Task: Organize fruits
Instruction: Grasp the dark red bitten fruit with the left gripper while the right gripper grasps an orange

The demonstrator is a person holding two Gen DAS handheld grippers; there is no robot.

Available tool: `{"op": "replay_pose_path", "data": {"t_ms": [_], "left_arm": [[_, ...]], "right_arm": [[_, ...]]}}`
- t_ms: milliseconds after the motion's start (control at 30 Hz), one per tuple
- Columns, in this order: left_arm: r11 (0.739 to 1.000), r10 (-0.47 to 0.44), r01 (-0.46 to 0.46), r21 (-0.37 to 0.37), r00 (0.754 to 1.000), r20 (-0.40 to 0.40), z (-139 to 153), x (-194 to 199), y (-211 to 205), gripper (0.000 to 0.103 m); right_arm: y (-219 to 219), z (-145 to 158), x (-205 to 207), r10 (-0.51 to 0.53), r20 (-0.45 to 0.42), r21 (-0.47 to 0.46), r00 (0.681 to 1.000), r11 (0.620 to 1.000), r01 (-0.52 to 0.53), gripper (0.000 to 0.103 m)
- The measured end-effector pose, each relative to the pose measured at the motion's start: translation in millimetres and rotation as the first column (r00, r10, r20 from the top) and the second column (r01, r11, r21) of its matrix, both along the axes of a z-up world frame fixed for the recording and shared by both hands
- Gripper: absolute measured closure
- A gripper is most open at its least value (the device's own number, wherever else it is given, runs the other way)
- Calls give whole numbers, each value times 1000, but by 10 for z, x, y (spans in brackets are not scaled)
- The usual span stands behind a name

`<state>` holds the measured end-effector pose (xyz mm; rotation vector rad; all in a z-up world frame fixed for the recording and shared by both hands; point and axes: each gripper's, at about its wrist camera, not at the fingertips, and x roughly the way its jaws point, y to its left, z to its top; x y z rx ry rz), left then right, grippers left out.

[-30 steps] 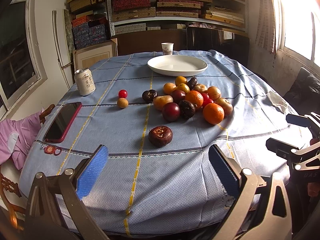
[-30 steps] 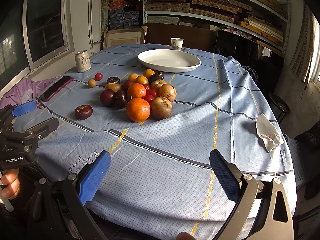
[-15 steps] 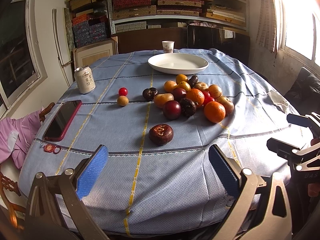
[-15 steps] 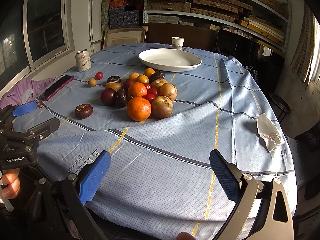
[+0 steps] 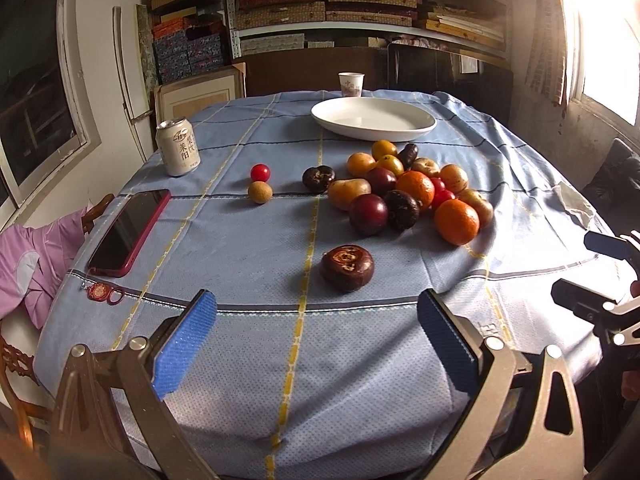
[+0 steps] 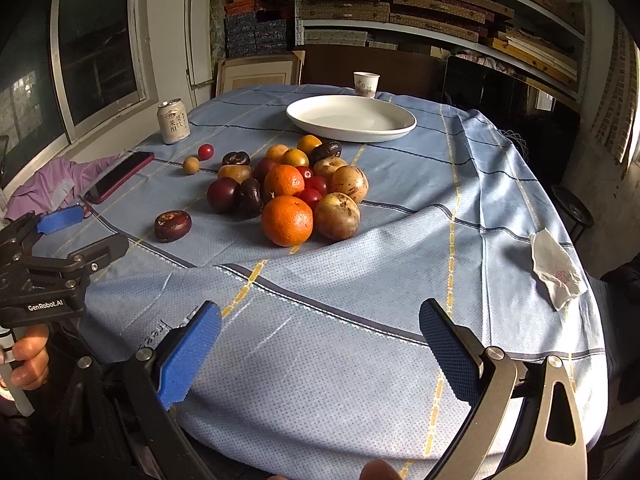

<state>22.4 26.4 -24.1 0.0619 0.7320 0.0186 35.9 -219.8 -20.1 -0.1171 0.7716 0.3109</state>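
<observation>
A pile of fruit (image 5: 404, 194) lies mid-table: oranges, dark plums, brown and yellow fruits, small red ones. It shows in the right wrist view too (image 6: 296, 188). A dark brown fruit (image 5: 347, 267) lies alone nearer me, also in the right wrist view (image 6: 173, 225). A small red fruit (image 5: 260, 172) and a tan one (image 5: 260, 192) lie apart to the left. An empty white plate (image 5: 416, 128) stands behind the pile. My left gripper (image 5: 316, 340) is open and empty above the table's near edge. My right gripper (image 6: 320, 354) is open and empty too.
A drink can (image 5: 177, 146) and a red-cased phone (image 5: 130, 230) sit at the left. A paper cup (image 5: 351, 84) stands behind the plate. A crumpled tissue (image 6: 558, 272) lies near the right edge. A blue checked tablecloth (image 5: 240, 248) covers the table. Shelves fill the back wall.
Both grippers have moved slightly forward toward the fruit; the fruit appears a little nearer and lower in both views. Jaws remain open. No fruit has moved.
</observation>
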Motion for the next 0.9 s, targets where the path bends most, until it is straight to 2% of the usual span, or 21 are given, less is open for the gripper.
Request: {"op": "replay_pose_path", "data": {"t_ms": [67, 200, 267, 333, 400, 467, 600, 633, 733, 900], "left_arm": [[1000, -1, 1, -2, 1000, -6, -29, 54, 30, 5], [1000, -7, 7, -14, 1000, -19, -97, 187, 118, 5], [999, -15, 14, -37, 999, -32, -134, 271, 170, 5], [997, -30, 26, -72, 998, -48, -166, 357, 227, 5], [992, -53, 45, -115, 997, -64, -194, 442, 278, 5], [989, -75, 65, -135, 995, -72, -210, 500, 292, 5], [985, -113, 101, -143, 990, -80, -225, 616, 274, 5], [984, -124, 111, -141, 989, -84, -232, 650, 258, 8], [979, -157, 138, -151, 980, -121, -289, 765, 220, 24], [972, -193, 165, -167, 968, -164, -380, 885, 157, 30]], "right_arm": [[-15, -17, 56, 14, -4, 55, 1000, 998, -14, 3], [48, -33, 198, 38, 10, 70, 999, 997, -39, 3], [59, 2, 276, 42, 32, 106, 999, 993, -45, 3], [133, -11, 392, 72, 5, 127, 997, 989, -72, 5], [220, -63, 516, 96, -42, 131, 995, 987, -90, 26], [303, -144, 630, 121, -92, 140, 988, 984, -107, 35], [375, -245, 804, 102, -138, 142, 985, 986, -82, 37], [376, -252, 829, 102, -146, 152, 984, 985, -80, 37], [391, -290, 948, 96, -178, 165, 979, 984, -66, 41], [413, -326, 1081, 102, -210, 180, 972, 982, -64, 44]]}}
